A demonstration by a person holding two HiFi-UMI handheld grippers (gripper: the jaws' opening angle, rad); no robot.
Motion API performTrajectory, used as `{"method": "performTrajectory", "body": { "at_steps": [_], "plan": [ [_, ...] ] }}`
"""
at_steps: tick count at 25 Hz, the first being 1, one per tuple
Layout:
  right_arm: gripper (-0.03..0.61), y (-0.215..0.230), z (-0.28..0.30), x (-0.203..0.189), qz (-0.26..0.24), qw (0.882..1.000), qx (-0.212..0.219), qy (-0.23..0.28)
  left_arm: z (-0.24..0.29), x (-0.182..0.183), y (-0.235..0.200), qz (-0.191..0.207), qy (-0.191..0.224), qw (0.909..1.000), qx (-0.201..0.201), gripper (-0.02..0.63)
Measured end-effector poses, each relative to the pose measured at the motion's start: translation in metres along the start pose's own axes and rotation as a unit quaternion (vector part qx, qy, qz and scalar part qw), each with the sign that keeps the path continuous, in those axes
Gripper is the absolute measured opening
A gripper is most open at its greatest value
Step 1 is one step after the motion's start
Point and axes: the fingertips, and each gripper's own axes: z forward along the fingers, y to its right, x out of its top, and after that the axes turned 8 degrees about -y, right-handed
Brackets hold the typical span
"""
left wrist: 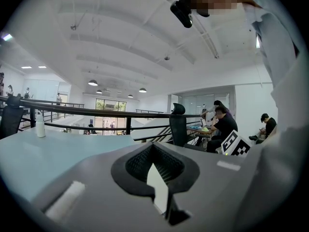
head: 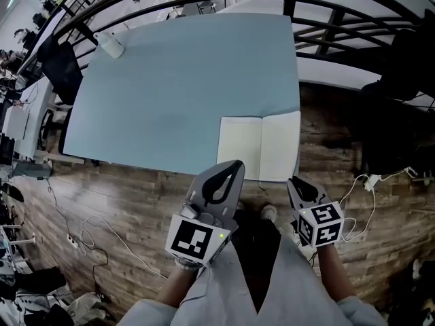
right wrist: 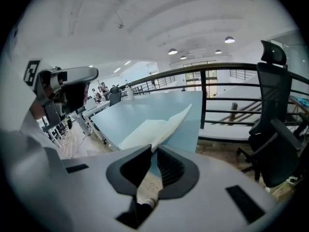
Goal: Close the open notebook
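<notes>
An open notebook (head: 258, 148) with blank cream pages lies at the near right corner of the pale blue table (head: 170, 94). My right gripper (head: 292, 182) is at the notebook's near right corner. In the right gripper view, the right-hand half (right wrist: 169, 127) tilts up off the table, its near corner pinched between the jaws of the right gripper (right wrist: 154, 151). My left gripper (head: 236, 165) hovers just short of the notebook's near edge, left of the spine. The left gripper (left wrist: 153, 153) has its tips together and holds nothing.
A small white bottle (head: 111, 45) stands at the table's far left corner. A black railing (head: 326, 19) runs behind and to the right of the table, with a black office chair (right wrist: 273, 124) at the right. Cables (head: 81, 236) trail over the wooden floor. People (left wrist: 222, 124) sit at a far desk.
</notes>
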Motion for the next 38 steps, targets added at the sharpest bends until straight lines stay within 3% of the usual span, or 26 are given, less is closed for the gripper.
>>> {"method": "performTrajectory", "body": {
  "at_steps": [19,38],
  "plan": [
    [0.023,-0.056,0.01,0.031,-0.005,0.996,0.079,0.041,-0.018,-0.006,-0.023,-0.015,0.004,0.9995,0.028,0.003],
    [0.021,-0.108,0.055,0.046,-0.03,0.992,0.119,0.021,-0.04,-0.018,-0.062,-0.032,0.0,0.9974,0.064,0.003]
  ]
}}
